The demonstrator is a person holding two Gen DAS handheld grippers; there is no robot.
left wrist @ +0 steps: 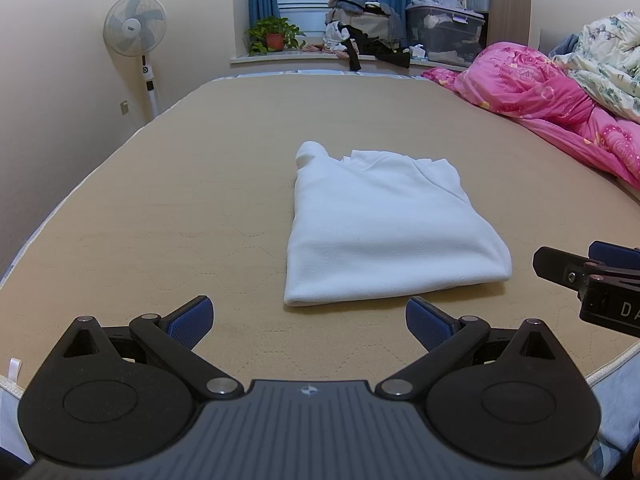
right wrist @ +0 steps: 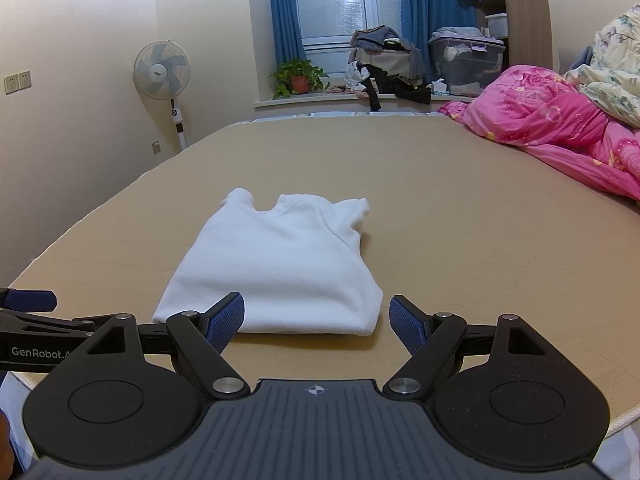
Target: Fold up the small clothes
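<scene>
Both wide-open, empty-jawed grippers, left gripper (left wrist: 308, 322) and right gripper (right wrist: 317, 320), hover over the tan bed (left wrist: 160, 208) just short of the folded white garment's (left wrist: 384, 224) near edge, where another fold, judging by its neat shape, needs even corner grips.

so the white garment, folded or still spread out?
Folded. The white garment lies as a compact rectangle on the bed, with a doubled, rounded edge nearest the camera and layers showing at the far end. Neither hand-held gripper touches it.
</scene>
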